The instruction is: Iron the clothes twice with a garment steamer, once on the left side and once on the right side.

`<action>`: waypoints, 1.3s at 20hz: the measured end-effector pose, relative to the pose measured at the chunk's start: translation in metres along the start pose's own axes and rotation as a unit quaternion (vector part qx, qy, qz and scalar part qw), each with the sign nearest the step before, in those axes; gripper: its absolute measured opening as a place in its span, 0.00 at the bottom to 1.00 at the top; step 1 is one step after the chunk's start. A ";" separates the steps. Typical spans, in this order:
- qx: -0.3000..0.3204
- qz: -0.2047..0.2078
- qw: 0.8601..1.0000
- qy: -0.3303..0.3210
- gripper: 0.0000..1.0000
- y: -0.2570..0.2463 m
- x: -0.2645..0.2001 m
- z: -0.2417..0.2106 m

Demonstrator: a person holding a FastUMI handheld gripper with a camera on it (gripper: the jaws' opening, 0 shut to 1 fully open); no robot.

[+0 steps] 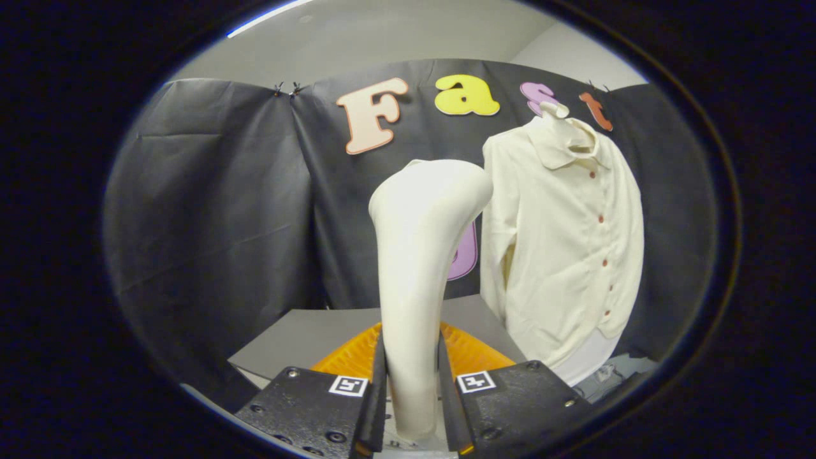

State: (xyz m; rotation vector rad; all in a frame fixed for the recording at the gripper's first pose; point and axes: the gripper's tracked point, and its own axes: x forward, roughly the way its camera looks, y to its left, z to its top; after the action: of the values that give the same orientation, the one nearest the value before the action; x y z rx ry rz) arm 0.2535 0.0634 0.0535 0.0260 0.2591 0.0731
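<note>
Cream steamer [417, 255] (curved head upward) clamped between gripper [412, 382] fingers, cream buttoned shirt [567, 242] beyond.

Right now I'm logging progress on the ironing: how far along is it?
Done: the gripper is shut on the cream plastic garment steamer, both fingers pressing its handle, and it is lifted upright. In hand: carrying it toward the cream button-front shirt hanging beyond the fingers. Left: the steamer head is apart from the fabric, so both side passes appear to remain.

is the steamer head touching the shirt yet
Cannot tell. In the gripper view the steamer, clamped between the gripper fingers, has its head overlapping the shirt sleeve edge, with no plain gap or contact.
</note>
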 end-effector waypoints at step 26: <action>0.062 -0.121 0.989 -0.049 0.37 -0.215 0.123 0.061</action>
State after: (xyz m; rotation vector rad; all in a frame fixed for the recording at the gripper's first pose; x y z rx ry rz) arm 0.4026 -0.1423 0.0735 0.1214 0.1665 -0.1858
